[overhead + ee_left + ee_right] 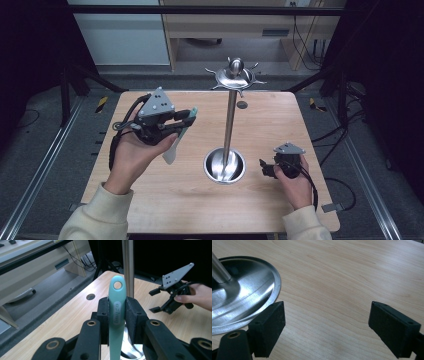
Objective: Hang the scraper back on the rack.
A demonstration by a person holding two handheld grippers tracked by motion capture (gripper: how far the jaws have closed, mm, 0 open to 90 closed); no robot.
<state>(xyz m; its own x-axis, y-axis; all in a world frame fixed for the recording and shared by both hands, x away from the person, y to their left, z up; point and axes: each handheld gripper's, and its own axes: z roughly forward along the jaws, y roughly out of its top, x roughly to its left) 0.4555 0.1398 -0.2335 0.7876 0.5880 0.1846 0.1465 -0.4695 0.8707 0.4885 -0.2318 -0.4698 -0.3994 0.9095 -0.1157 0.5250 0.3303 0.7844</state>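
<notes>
A polished steel utensil stand (229, 120) rises from a round dish base near the middle of the light wooden table (200, 200). Left of its pole, the left gripper (186, 119) holds a teal-handled kitchen utensil (117, 310) above the tabletop. Right of the base, the right gripper (264, 167) sits low, just beside the dish rim. A small round hole (242, 104) lies behind the stand.

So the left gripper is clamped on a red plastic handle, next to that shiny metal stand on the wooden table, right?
Not quite: the handle is pale teal plastic, not red, as the left gripper view shows. The left gripper is indeed clamped on it, beside the shiny metal stand on the wooden table.
</notes>
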